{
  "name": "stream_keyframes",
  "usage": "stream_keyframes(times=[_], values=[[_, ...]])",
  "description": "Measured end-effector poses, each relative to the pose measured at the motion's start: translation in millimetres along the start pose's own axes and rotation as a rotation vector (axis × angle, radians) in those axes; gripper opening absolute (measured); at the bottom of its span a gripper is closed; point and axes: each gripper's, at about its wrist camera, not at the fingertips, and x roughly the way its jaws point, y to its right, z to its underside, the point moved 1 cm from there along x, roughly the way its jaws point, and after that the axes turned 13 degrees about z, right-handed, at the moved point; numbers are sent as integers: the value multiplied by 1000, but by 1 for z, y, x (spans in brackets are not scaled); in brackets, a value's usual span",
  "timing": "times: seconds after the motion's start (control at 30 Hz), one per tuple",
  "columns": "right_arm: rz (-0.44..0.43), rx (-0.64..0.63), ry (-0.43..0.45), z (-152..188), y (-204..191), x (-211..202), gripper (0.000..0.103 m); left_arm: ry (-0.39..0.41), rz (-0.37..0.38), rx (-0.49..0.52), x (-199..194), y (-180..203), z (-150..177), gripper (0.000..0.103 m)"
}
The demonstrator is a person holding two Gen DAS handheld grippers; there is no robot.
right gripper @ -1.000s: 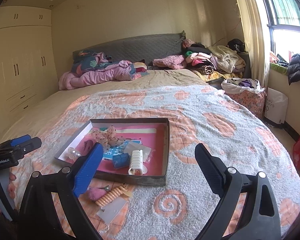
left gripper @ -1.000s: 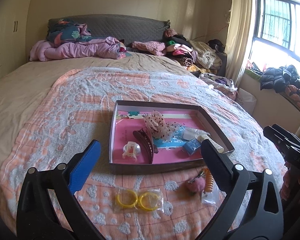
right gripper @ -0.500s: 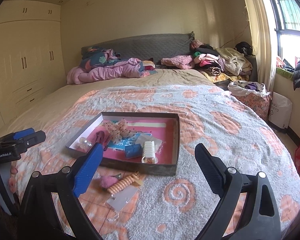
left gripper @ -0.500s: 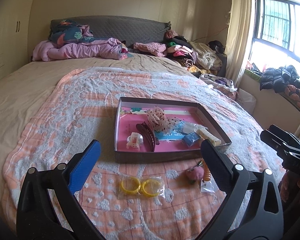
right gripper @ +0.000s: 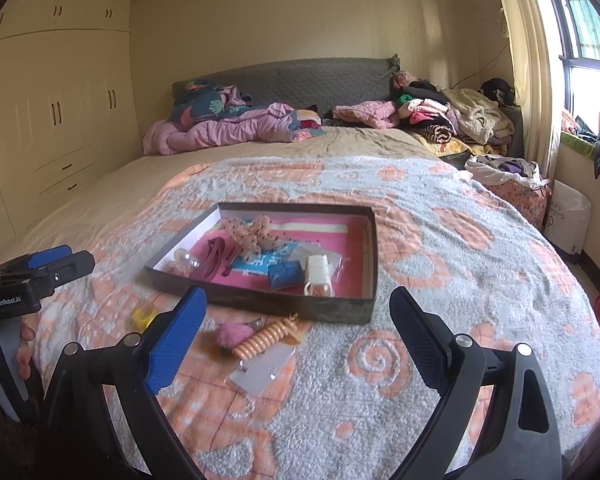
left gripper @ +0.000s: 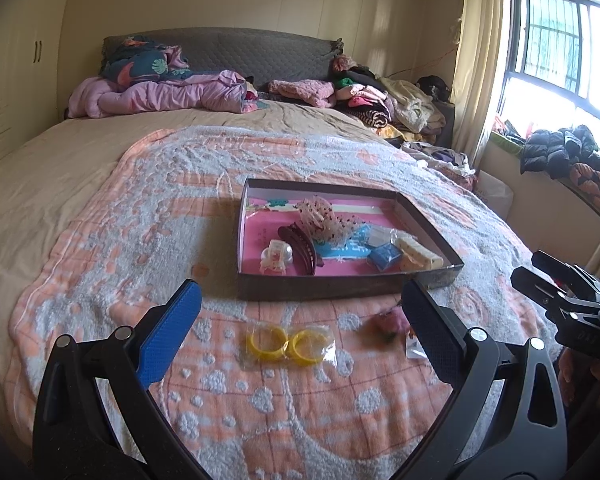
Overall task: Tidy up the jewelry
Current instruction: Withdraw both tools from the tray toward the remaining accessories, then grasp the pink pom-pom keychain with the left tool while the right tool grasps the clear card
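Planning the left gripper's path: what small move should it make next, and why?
Probably lower the left gripper, open and empty, onto the bagged yellow bangles. They lie on the blanket directly between its fingers, outside the tray, while the right gripper faces the pink pompom.

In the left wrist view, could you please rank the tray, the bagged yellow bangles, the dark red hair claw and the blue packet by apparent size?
1. Tray
2. Bagged yellow bangles, though nearer the camera
3. Dark red hair claw
4. Blue packet
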Motion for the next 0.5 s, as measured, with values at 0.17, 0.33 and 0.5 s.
stream_keyframes(times=[0.17,0.33,0.5], values=[[4,-1,-20,13,-1,2,90,-22,-12,7,1,-1,10,92],[15,-12,-30,23,-2,3,90,-28,-10,3,1,0,18,92],[16,-13,-39,33,-5,4,90,-5,22,11,-3,2,24,92]])
